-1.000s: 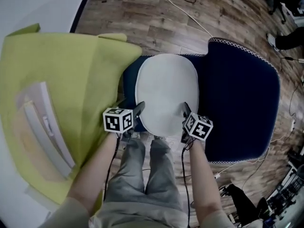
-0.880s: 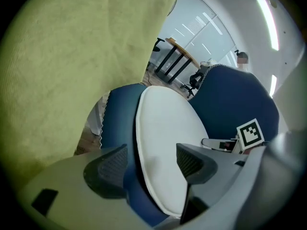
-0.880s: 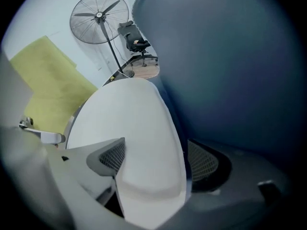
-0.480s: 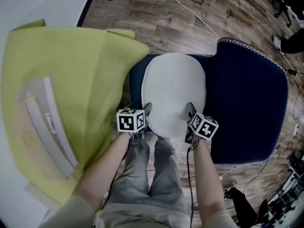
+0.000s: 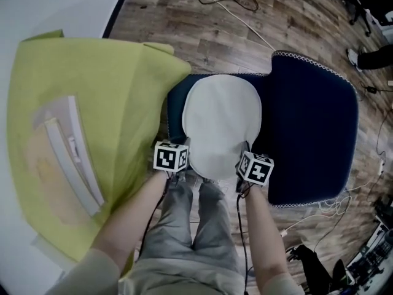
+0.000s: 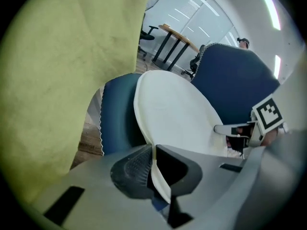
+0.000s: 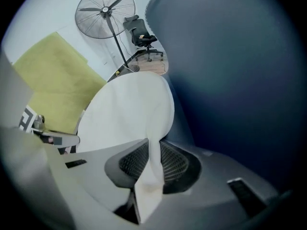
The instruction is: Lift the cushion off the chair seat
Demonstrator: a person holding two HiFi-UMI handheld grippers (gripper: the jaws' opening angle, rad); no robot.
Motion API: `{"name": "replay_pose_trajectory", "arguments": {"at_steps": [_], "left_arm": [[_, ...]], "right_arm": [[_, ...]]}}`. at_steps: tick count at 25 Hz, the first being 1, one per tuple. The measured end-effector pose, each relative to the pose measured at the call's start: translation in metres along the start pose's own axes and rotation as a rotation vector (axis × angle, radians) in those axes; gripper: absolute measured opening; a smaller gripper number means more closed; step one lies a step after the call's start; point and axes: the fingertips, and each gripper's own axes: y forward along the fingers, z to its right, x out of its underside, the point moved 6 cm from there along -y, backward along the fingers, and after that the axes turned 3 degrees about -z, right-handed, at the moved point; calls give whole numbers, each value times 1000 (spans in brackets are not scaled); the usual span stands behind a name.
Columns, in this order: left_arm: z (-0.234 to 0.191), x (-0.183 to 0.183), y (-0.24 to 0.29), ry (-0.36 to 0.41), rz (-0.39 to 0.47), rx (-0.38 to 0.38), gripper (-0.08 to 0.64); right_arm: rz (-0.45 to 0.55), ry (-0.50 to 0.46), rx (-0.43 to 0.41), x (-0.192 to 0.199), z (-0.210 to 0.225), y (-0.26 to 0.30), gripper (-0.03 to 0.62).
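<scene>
An office: swivel chair (image 7: 139,32), desk (image 6: 178,36), standing fan (image 7: 105,12).

Grey trousers (image 5: 184,226), pale sleeves (image 5: 86,275) — left tool (image 5: 185,144), right tool (image 5: 247,147) grey, black meshed pads (image 7: 132,162), black-white marker cubes (image 5: 171,157), black cables (image 5: 238,226).

Soft, even indoor light fills the head view; colours are muted and nothing is blown out. The white cushion (image 5: 221,125) is the brightest patch, while the dark blue chair (image 5: 313,121) swallows most surface detail. Wide-angle distortion bends the boards of the wooden floor (image 5: 202,35) toward the edges. Both gripper views are round pictures ringed by black corners, with strong curving near the rim. In the left gripper view, ceiling light strips (image 6: 271,6) glare at the upper right. In the right gripper view the pale wall (image 7: 43,18) is bright, and the chair back falls into deep shade. Whatever lies closest to each lens is soft and out of focus.
</scene>
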Motion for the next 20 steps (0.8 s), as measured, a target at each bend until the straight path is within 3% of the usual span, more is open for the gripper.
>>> {"name": "replay_pose_trajectory", "arguments": {"at_steps": [3, 7, 17, 20], "left_arm": [[16, -6, -32, 87, 16, -49, 40], [41, -17, -85, 133, 98, -38, 40], [90, -48, -212, 181, 212, 0, 40], [99, -54, -253, 165, 255, 2, 41]], "right_arm": [[10, 50, -13, 4, -5, -25, 81], [65, 88, -24, 0, -8, -71, 81], [226, 73, -66, -44, -32, -214, 83], [275, 53, -93, -56, -45, -256, 83]]}}
